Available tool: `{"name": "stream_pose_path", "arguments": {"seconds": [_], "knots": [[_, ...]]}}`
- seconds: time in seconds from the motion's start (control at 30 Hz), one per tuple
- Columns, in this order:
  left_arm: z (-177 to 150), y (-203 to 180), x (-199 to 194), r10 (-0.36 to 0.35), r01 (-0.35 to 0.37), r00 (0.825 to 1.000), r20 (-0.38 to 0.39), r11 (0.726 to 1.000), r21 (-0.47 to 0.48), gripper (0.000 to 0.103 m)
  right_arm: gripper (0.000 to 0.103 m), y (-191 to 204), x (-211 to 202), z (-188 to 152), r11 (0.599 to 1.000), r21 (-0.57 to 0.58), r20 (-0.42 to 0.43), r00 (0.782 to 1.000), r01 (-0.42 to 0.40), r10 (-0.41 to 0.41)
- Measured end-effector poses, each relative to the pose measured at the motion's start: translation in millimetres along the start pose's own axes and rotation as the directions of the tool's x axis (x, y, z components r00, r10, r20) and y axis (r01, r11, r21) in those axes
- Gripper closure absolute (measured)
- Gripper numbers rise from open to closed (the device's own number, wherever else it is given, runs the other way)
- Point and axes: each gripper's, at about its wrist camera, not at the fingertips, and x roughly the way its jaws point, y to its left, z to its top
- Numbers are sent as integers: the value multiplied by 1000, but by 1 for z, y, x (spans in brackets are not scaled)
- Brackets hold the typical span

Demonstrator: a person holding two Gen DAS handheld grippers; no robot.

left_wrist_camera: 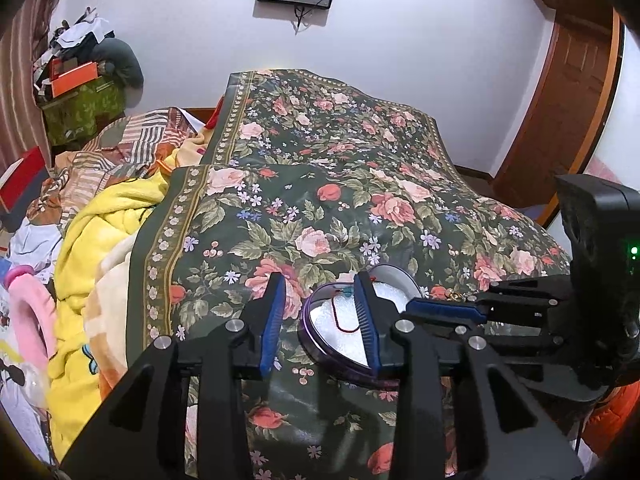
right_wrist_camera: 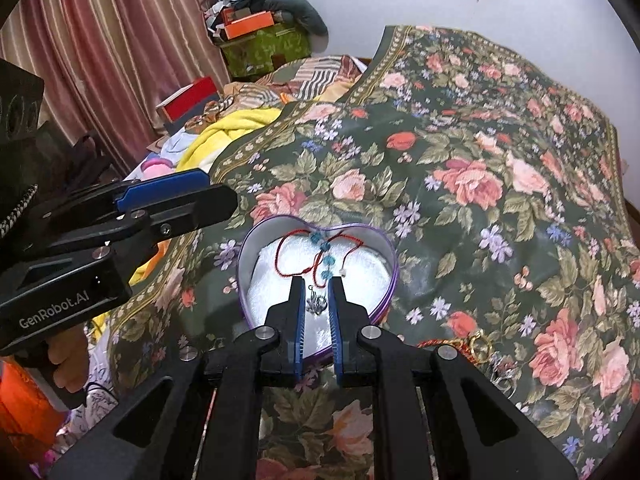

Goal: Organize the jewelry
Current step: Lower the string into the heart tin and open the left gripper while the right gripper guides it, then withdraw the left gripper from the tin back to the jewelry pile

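A heart-shaped tin [right_wrist_camera: 247, 252] with a purple rim and white padding lies on the floral bedspread [right_wrist_camera: 460, 152]. Inside it rests a red cord bracelet [right_wrist_camera: 285, 245] with blue beads [right_wrist_camera: 325, 246]. My right gripper [right_wrist_camera: 317, 280] hangs over the tin's near part, its jaws nearly together on a small silver jewelry piece [right_wrist_camera: 316, 303]. In the left wrist view the tin [left_wrist_camera: 307, 334] sits under my left gripper [left_wrist_camera: 319, 276], which is open, its right finger [left_wrist_camera: 366, 312] above the padding and nothing pinched. The right gripper [left_wrist_camera: 416, 306] reaches in from the right.
More jewelry lies right of the tin: a gold ring on red cord [right_wrist_camera: 478, 345] and silver bits [right_wrist_camera: 505, 376]. A yellow blanket [left_wrist_camera: 100, 232] and clutter fill the left side. Boxes [right_wrist_camera: 248, 28], a striped curtain [right_wrist_camera: 120, 40] and a wooden door [left_wrist_camera: 568, 92] stand beyond the bed.
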Motion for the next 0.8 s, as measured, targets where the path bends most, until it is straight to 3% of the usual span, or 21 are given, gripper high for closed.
{"name": "stream_pose_path", "arguments": {"seconds": [0.07, 0.13, 0.5, 0.8], "knots": [[0, 0, -1, 1, -1, 1000, 0, 1000, -4, 68, 73, -1, -1, -1, 1000, 11, -5, 1000, 4, -4], [0, 0, -2, 2, -2, 1000, 1, 1000, -2, 68, 67, -2, -8, -2, 1000, 10, 19, 1000, 21, -21], [2, -15, -11, -6, 6, 1000, 17, 1000, 31, 63, 66, -37, -62, -4, 987, 39, 116, 980, 156, -160], [-2, -45, -9, -49, 49, 999, -6, 996, 74, 60, 66, -64, -73, -31, 972, 58, 56, 972, 226, -230]]}}
